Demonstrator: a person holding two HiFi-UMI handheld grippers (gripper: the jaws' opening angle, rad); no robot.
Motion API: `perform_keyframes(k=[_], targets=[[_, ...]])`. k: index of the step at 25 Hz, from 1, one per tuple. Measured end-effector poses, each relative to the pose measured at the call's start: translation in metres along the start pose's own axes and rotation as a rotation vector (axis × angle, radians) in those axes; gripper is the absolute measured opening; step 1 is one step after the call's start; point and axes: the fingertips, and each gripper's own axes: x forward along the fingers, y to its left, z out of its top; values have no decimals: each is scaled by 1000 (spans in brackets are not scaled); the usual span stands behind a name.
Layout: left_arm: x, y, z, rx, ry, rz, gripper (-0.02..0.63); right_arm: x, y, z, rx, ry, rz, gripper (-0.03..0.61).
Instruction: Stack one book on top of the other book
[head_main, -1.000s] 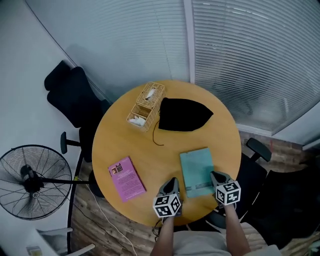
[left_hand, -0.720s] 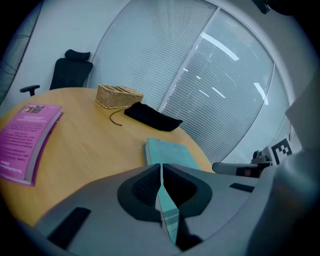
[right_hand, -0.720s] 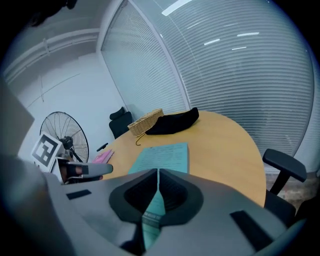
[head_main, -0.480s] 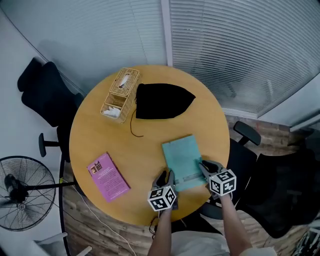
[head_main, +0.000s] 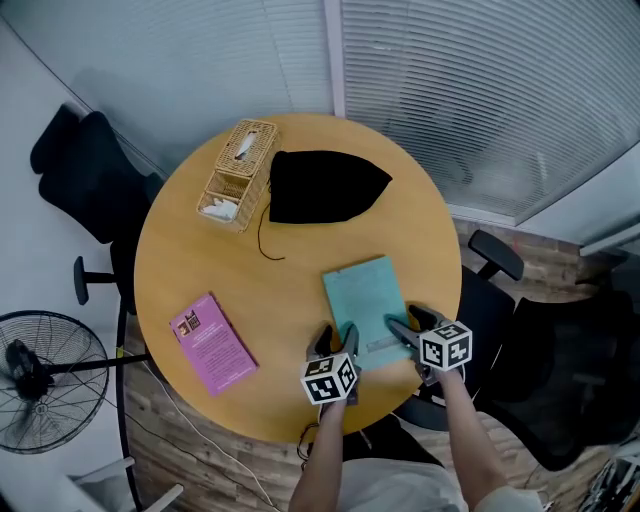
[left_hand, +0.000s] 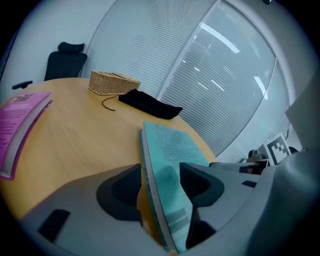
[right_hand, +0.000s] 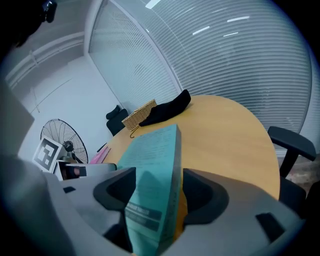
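With left gripper (head_main: 336, 338) and right gripper (head_main: 408, 322) jaws opening astride the teal book (head_main: 362, 295), apparently unpressed, uneven closing could skew it.

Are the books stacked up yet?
Not yet. Nothing looks done: the pink book and the teal book lie apart on the table. In hand: the left gripper and right gripper each have the teal book's edge between opening fingers. To do: grip, lift, stack it on the pink book.

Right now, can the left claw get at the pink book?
Probably yes: only bare table separates the left claw from the pink book, though its opening jaws straddle the teal book.
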Motion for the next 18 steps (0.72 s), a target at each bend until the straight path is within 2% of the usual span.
perform_keyframes(k=[3,7,18], targets=[[4,-2,0,8,13,-15,247,6,1,-5,16,10,6,295],[11,-7,-4,9,32,-39,245,11,5,-10,-14,33,-10,291],[13,-6,-2,28,51,11,242,11,12,-12,3,-11,-74,282]])
